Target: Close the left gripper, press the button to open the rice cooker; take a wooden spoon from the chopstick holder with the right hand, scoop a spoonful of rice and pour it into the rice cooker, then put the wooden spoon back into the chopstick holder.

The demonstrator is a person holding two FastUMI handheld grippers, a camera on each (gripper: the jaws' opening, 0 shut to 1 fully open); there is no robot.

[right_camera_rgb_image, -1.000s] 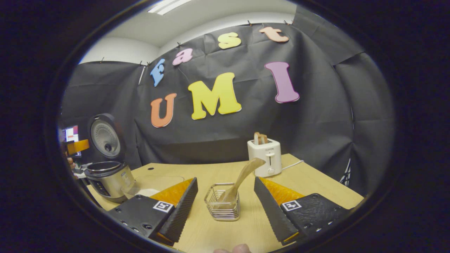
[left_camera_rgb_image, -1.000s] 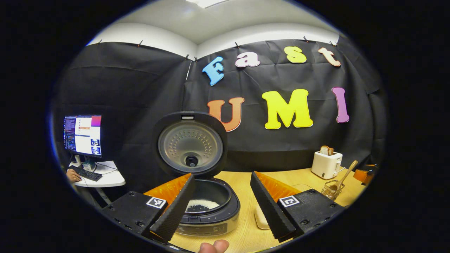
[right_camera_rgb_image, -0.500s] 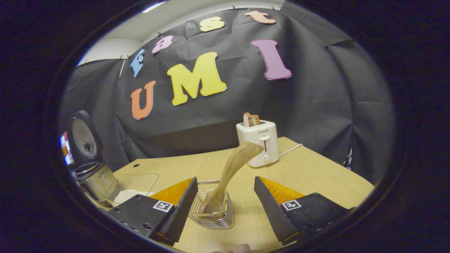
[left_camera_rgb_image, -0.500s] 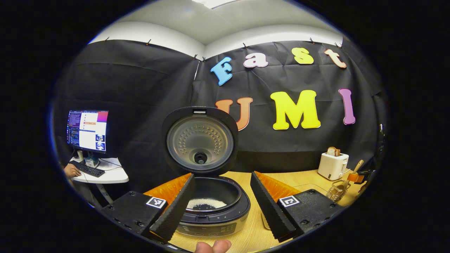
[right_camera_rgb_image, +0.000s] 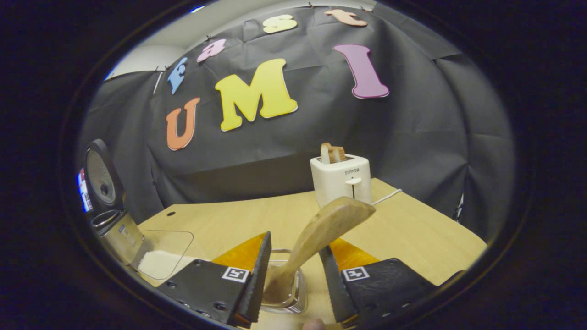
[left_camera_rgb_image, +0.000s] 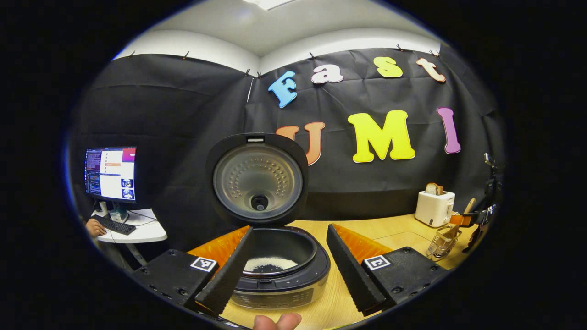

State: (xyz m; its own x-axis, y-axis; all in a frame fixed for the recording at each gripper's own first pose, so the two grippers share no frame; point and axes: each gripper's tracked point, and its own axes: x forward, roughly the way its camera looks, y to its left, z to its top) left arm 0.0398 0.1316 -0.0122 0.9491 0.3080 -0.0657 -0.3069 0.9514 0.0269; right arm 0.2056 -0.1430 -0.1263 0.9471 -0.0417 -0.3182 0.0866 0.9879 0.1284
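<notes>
The rice cooker (left_camera_rgb_image: 279,279) stands with its lid (left_camera_rgb_image: 257,178) raised, and white rice (left_camera_rgb_image: 270,263) lies in the pot. My left gripper (left_camera_rgb_image: 289,229) is open, its fingers either side of the pot's front. In the right gripper view the wooden spoon (right_camera_rgb_image: 330,220) leans up out of the wire chopstick holder (right_camera_rgb_image: 286,293). My right gripper (right_camera_rgb_image: 296,240) has its fingers narrowed around the spoon's handle, with a gap still showing on the left side. A clear tray of rice (right_camera_rgb_image: 160,261) lies beside the cooker (right_camera_rgb_image: 117,229).
A white toaster (right_camera_rgb_image: 341,178) with bread stands at the back of the wooden table (right_camera_rgb_image: 412,238). A monitor (left_camera_rgb_image: 110,174) and a person's hand (left_camera_rgb_image: 94,227) at a keyboard are off the table's left. In the left gripper view the chopstick holder (left_camera_rgb_image: 441,245) sits far right.
My right gripper has moved forward and down over the chopstick holder, and its fingers have narrowed around the spoon handle. The left gripper has stayed open in front of the cooker.
</notes>
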